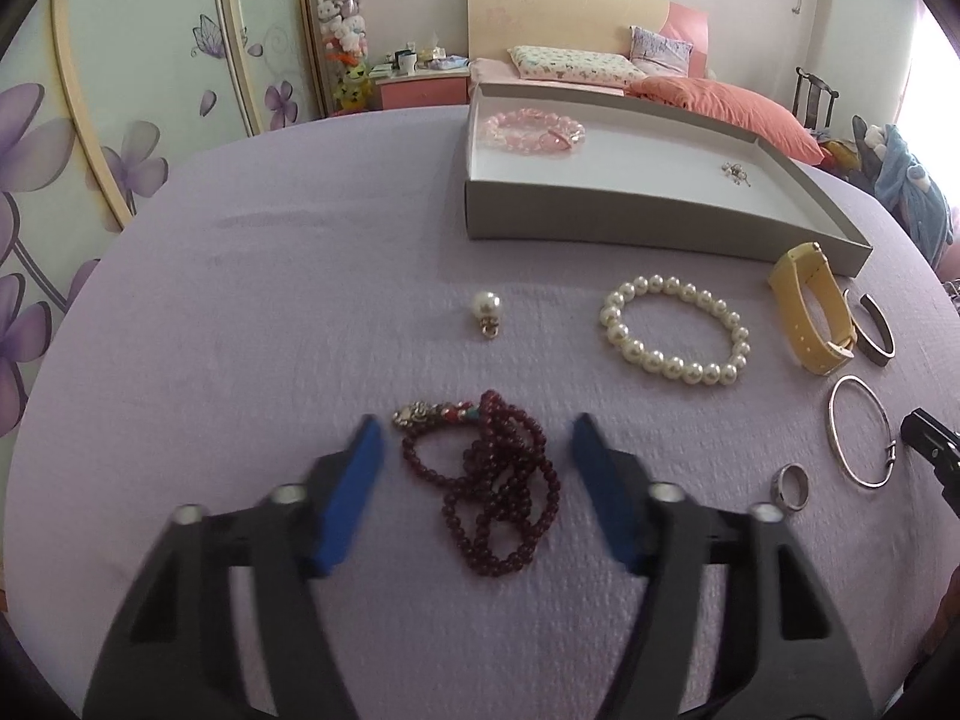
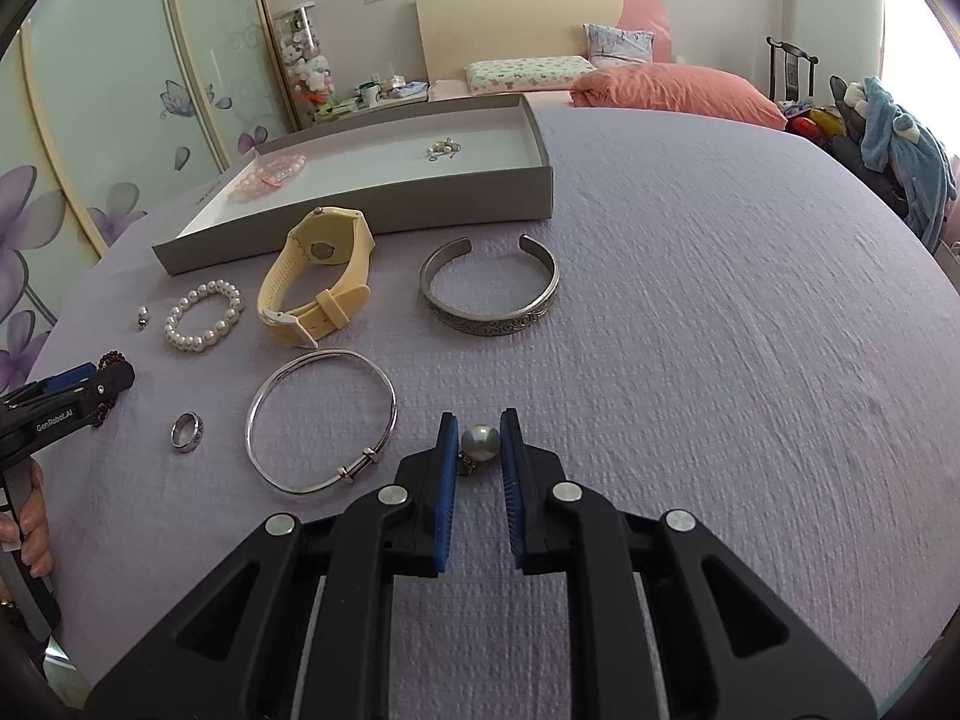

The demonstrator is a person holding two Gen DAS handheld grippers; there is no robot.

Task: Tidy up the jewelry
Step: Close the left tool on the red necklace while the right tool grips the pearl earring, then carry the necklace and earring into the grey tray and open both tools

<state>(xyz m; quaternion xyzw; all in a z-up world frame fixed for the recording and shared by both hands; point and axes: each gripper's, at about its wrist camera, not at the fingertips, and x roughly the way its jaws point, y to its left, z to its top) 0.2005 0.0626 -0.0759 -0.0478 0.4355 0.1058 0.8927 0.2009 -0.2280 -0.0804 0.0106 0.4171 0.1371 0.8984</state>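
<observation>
My left gripper (image 1: 477, 438) is open, its blue pads on either side of a dark red bead necklace (image 1: 492, 498) on the purple cloth. My right gripper (image 2: 480, 435) is shut on a grey pearl earring (image 2: 480, 441), pinched between the fingertips. A grey tray (image 1: 600, 213) holds a pink bead bracelet (image 1: 534, 129) and small earrings (image 1: 737, 173). On the cloth lie a white pearl earring (image 1: 486, 307), a pearl bracelet (image 1: 675, 330), a yellow watch (image 2: 318, 276), a silver cuff (image 2: 489, 288), a thin silver bangle (image 2: 321, 420) and a silver ring (image 2: 187, 431).
The cloth covers a table (image 2: 720, 360). Behind it stand a bed with an orange quilt (image 2: 678, 90), a nightstand (image 1: 420, 84) and wardrobe doors with purple flowers (image 1: 90, 150). A chair with clothes (image 2: 888, 126) is at the right.
</observation>
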